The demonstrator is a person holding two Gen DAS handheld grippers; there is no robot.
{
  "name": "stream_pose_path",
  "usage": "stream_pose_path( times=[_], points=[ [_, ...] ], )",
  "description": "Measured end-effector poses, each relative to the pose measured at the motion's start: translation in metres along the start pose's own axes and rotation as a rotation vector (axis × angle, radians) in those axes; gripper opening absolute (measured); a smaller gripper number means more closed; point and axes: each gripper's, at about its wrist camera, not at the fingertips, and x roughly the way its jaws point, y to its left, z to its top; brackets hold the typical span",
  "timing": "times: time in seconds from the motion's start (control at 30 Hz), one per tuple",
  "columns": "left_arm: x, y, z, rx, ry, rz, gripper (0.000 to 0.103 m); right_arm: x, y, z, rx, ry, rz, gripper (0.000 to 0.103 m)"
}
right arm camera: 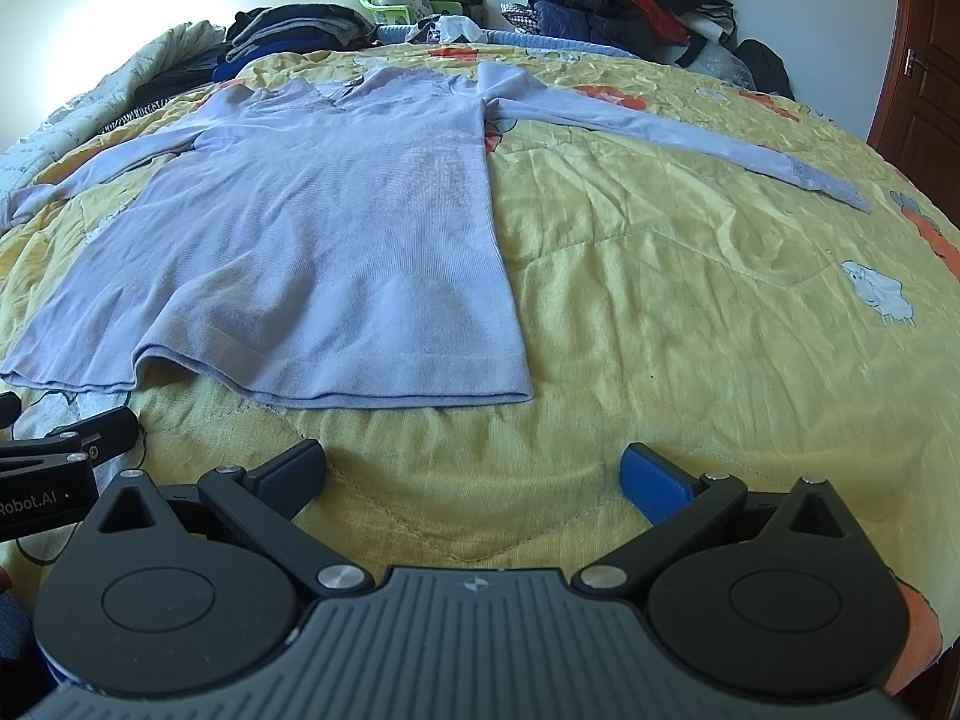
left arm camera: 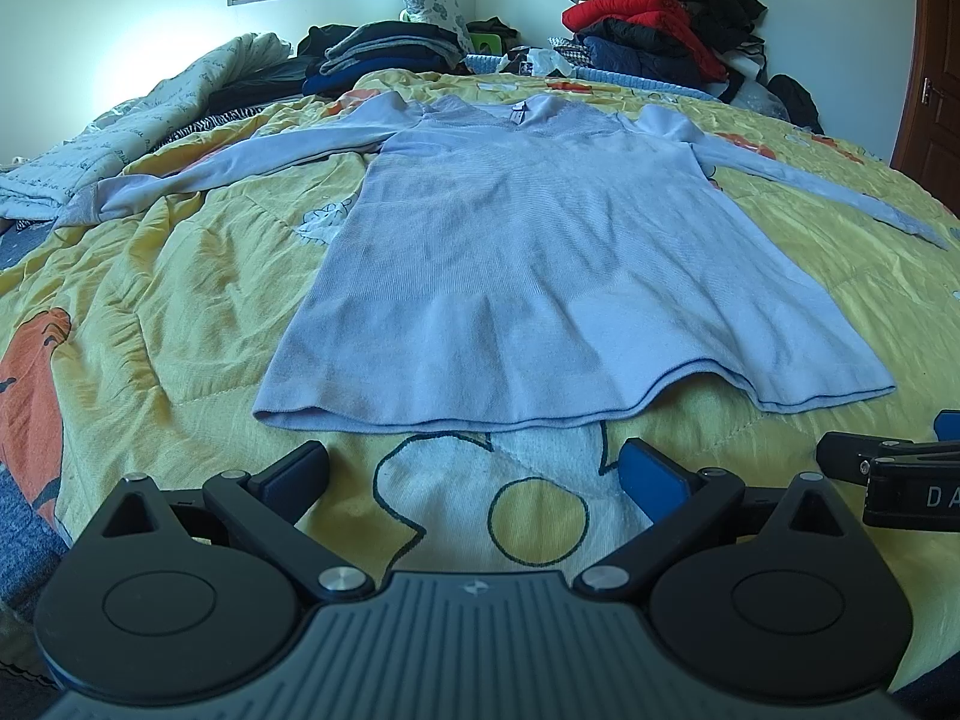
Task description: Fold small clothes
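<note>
We have the sweater [left arm camera: 540, 276] spread flat on the yellow quilt [left arm camera: 180, 312], front up, hem nearest us and collar farthest, so every edge is reachable before the first fold. Both sleeves lie stretched out sideways, the left sleeve [left arm camera: 240, 162] running away to the left and the right sleeve [right arm camera: 672, 126] to the right, which we judge leaves them ready to be turned in over the body. Our left gripper [left arm camera: 474, 474] hangs just short of the hem, about under its middle, jaws spread wide with nothing between them. Our right gripper [right arm camera: 474, 474] sits beside it, just below the hem's right corner, equally spread and empty. Beyond the collar, well away from us, piles of dark clothes [left arm camera: 372, 48] and a red jacket [left arm camera: 636, 12] stay clear of the working area.
</note>
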Motion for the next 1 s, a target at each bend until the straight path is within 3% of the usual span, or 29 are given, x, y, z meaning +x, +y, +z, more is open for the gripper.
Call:
stream_pose_path(
  times=[0.63, 0.77, 0.87, 1.0],
  points=[
    [-0.005, 0.008, 0.006, 0.011, -0.017, -0.013, 0.103, -0.005, -0.003, 0.002, -0.048, -0.033, 0.033, 0.102],
    [-0.018, 0.018, 0.026, -0.005, -0.107, 0.000, 0.103, -0.017, -0.035, 0.028, -0.032, -0.143, 0.041, 0.101],
    [-0.017, 0.034, 0.055, -0.049, -0.182, 0.004, 0.103, -0.019, -0.092, 0.069, 0.140, -0.189, 0.132, 0.102],
    [0.005, 0.067, 0.092, -0.225, -0.248, 0.048, 0.103, 0.018, -0.203, 0.122, 0.569, -0.194, 0.258, 0.099]
  ],
)
